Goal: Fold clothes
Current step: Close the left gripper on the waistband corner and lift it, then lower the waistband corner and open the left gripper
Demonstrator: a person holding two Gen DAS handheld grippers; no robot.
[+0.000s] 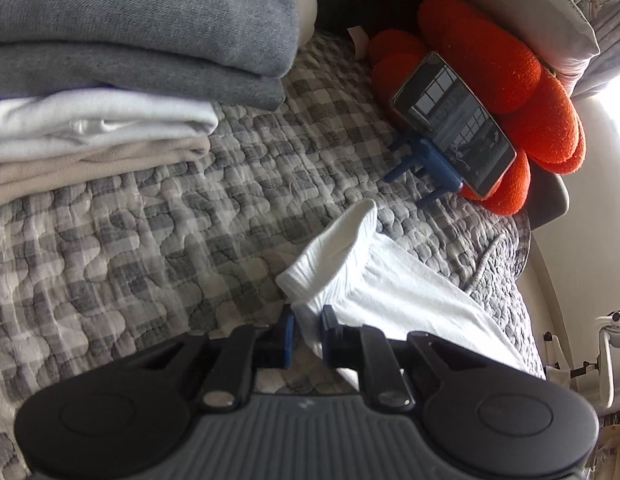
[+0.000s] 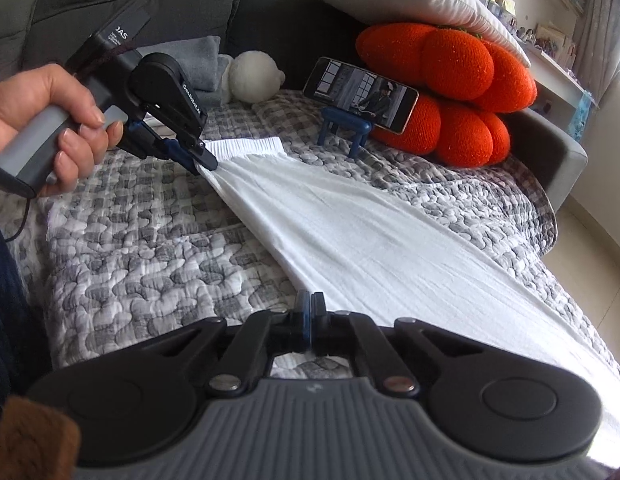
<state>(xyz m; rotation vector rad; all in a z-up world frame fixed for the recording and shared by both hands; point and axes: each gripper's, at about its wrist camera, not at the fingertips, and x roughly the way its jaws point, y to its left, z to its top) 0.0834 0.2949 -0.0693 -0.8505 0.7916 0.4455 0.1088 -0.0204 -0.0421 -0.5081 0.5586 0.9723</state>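
A white garment (image 2: 350, 220) with a gathered elastic waistband (image 2: 246, 146) lies stretched flat across the grey checked quilt (image 2: 150, 264). My left gripper (image 2: 204, 160), held by a hand (image 2: 42, 116), is shut on the waistband's near corner. In the left wrist view the waistband (image 1: 334, 248) bunches up between the blue pads of the left gripper (image 1: 308, 330). My right gripper (image 2: 310, 306) is shut on the garment's long left edge, farther down. The edge runs taut between the two grippers.
A stack of folded grey, white and beige clothes (image 1: 110, 80) sits on the quilt (image 1: 150, 240) at the left. A phone (image 2: 360, 94) on a blue stand leans against an orange cushion (image 2: 462, 80), under a white pillow (image 2: 410, 0). A white plush (image 2: 254, 76) lies by the sofa back.
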